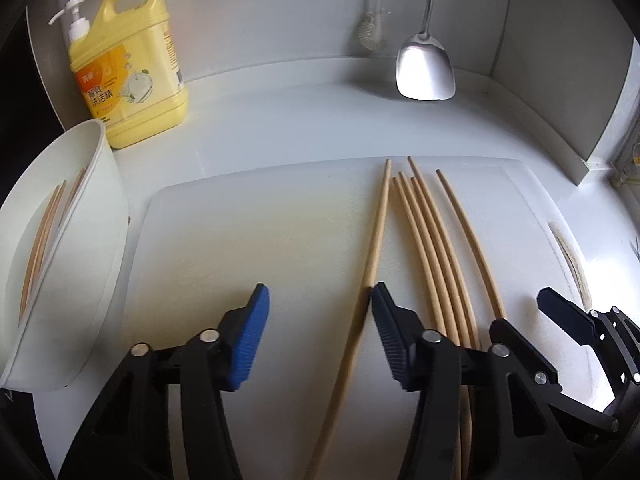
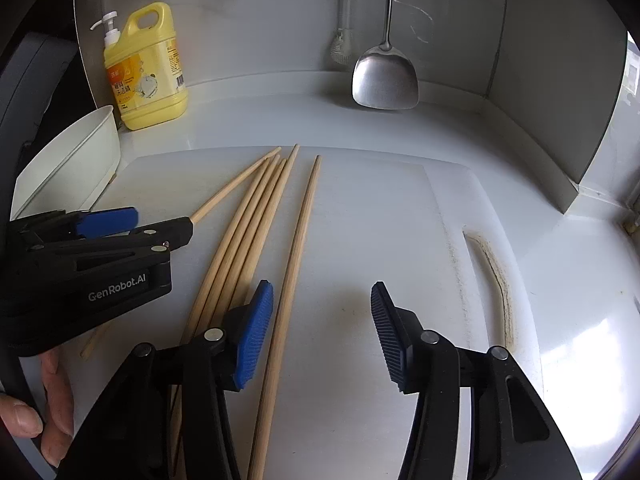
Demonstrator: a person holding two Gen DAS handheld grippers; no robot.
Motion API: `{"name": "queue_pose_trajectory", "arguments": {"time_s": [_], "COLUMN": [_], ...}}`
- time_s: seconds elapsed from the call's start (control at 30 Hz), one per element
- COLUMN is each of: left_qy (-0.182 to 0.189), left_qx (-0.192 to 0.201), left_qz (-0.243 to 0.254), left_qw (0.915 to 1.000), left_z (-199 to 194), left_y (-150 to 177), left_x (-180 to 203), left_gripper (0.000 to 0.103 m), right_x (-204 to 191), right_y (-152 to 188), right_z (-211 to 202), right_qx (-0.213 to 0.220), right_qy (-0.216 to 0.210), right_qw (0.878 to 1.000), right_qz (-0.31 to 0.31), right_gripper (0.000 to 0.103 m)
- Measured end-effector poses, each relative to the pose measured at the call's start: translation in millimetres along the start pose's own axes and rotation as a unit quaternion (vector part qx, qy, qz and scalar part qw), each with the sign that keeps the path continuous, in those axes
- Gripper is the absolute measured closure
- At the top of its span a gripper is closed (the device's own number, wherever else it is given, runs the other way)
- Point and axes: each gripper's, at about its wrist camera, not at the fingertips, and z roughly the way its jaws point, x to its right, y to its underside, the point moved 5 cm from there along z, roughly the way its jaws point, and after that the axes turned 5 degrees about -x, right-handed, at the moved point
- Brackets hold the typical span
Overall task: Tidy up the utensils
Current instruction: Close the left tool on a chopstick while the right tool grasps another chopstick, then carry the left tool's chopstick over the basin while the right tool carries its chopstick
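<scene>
chopsticks (image 1: 424, 248) run under the left gripper (image 1: 320, 320), ends hidden

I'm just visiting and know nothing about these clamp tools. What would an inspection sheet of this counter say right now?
Surface: white cutting board on a pale counter; a brownish stain at the board's handle slot.
Job's things: six loose chopsticks lying on the board; a white holder at the left with a few chopsticks already inside.
Clutter: yellow dish soap bottle with a pump, standing by the back wall.
Grippers: left gripper open, its fingers either side of the leftmost chopstick; right gripper open, one chopstick just inside its left finger.
Cables: nothing seen.
Surroundings: metal spatula and a brush hanging on the wall.
</scene>
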Motion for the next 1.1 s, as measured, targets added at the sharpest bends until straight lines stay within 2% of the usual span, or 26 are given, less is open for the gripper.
{"name": "queue_pose_trajectory", "arguments": {"time_s": [0.03,0.1,0.13,0.17,0.27,0.47,0.6,0.73,0.87,0.97,1.1], "left_qy": [0.002,0.005,0.007,0.006,0.007,0.058,0.081,0.082,0.082,0.082,0.052], "left_qx": [0.002,0.002,0.002,0.001,0.002,-0.023,-0.039,-0.036,-0.035,-0.029,0.002], "left_qz": [0.007,0.018,0.024,0.028,0.031,-0.01,-0.039,-0.058,-0.087,-0.122,-0.156], "left_qw": [1.0,0.9998,0.9997,0.9996,0.9995,0.998,0.9952,0.9943,0.9922,0.9888,0.9864], "left_z": [-1,-3,-3,-3,-4,-8,-19,-45,-80,-108,-145], "left_y": [1,2,3,3,5,9,12,12,8,4,1], "left_x": [3,10,12,14,13,2,-5,-12,-26,-47,-93], "left_gripper": [0.067,0.081,0.09,0.094,0.096,0.096,0.096,0.096,0.096,0.096,0.096], "right_x": [-3,-11,-15,-17,-14,2,12,14,9,-10,-53], "right_y": [0,0,1,1,1,0,-3,-13,-32,-51,-77], "right_z": [-1,-1,-2,-2,-2,-8,-22,-45,-70,-91,-112], "right_qx": [0.001,0.002,0.003,0.004,0.004,-0.009,-0.01,-0.001,0.008,0.021,0.038], "right_qy": [-0.003,-0.001,0.0,0.002,-0.007,-0.056,-0.074,-0.083,-0.118,-0.138,-0.166], "right_qw": [1.0,1.0,0.999,0.999,1.0,0.998,0.996,0.995,0.992,0.99,0.985], "right_qz": [-0.007,-0.025,-0.033,-0.037,-0.026,0.03,0.051,0.047,0.045,0.021,-0.017], "right_gripper": [0.065,0.083,0.089,0.095,0.096,0.097,0.097,0.097,0.097,0.097,0.097]}}
